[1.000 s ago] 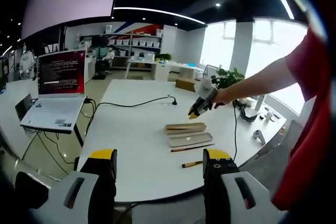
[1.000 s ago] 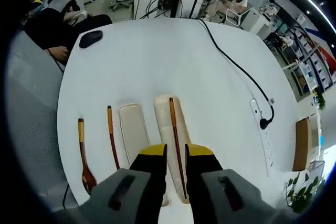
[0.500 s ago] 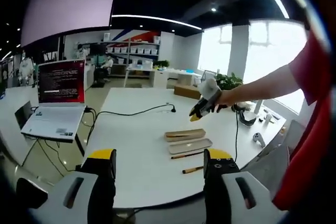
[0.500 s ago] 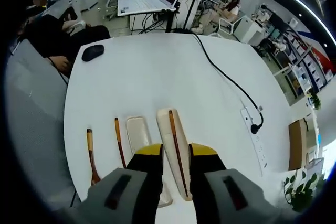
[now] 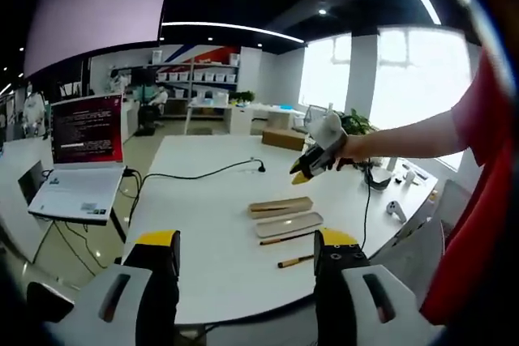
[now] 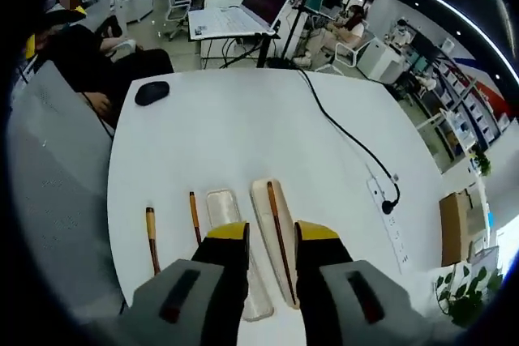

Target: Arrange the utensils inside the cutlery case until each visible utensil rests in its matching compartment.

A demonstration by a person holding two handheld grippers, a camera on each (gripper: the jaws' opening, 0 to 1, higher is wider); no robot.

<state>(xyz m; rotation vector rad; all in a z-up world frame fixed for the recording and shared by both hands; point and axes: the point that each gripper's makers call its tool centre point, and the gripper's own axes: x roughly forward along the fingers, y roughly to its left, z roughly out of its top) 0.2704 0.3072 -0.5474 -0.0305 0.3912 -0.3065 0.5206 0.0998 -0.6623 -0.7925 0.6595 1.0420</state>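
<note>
Open-plan office, bright windows, one round white table [image 5: 211, 224].

Left gripper view:
- Left gripper [image 5: 247, 261]: own jaws parted wide, nothing between them, held off the near table edge.
- Cutlery case [image 5: 280, 207]: beige tray mid-table, a wooden utensil lying along it.
- Case lid [image 5: 289, 224]: flat, just beside the tray on the near side.
- Chopstick [image 5: 285, 238], then spoon [image 5: 295, 262]: loose on the tabletop, nearer the edge, outside the case.
- Right gripper [image 5: 312, 164]: held in a person's hand above the case; its jaw state cannot be told.
- Laptop [image 5: 77, 160] on a stand left of the table; black cable [image 5: 203, 173] across the far tabletop.

Right gripper view:
- Right gripper [image 6: 270, 237]: jaws apart and unloaded, above the case.
- Cutlery case [image 6: 264, 216]: a long wooden utensil [image 6: 280, 232] lying lengthwise in it.
- Case lid [image 6: 225, 207], chopstick [image 6: 195, 216], spoon [image 6: 152, 239]: side by side to the left.
- Computer mouse [image 6: 152, 92], far side.
</note>
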